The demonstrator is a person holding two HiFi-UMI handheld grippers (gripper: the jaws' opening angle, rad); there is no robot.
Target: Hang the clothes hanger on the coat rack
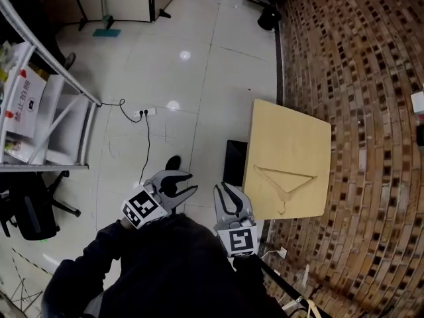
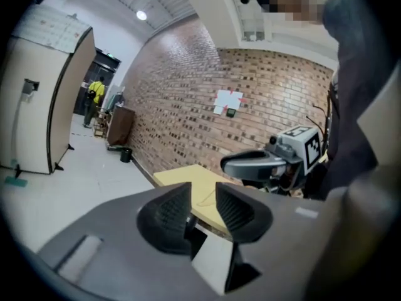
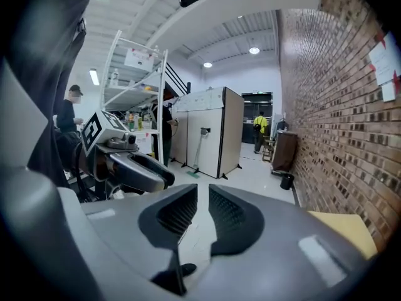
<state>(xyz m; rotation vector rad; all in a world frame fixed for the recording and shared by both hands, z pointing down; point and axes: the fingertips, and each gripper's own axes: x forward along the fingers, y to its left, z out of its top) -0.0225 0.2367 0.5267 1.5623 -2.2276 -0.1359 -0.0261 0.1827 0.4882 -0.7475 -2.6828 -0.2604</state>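
Tiled floor [image 1: 165,65] met a brick wall [image 1: 358,58]. The clothes hanger [image 1: 283,192] lay flat on a wooden table [image 1: 291,131]. Left gripper [image 1: 192,181]: jaws partly apart, empty. Right gripper [image 1: 220,189]: jaws closed, empty. Both were near the table.

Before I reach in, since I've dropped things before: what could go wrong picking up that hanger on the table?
The hanger lies flat on the table, thin and nearly its colour; jaws may scrape the top and slide it away.
The right hand-held gripper is shut and probably must open first.
The cable trails across the floor, a possible trip hazard.
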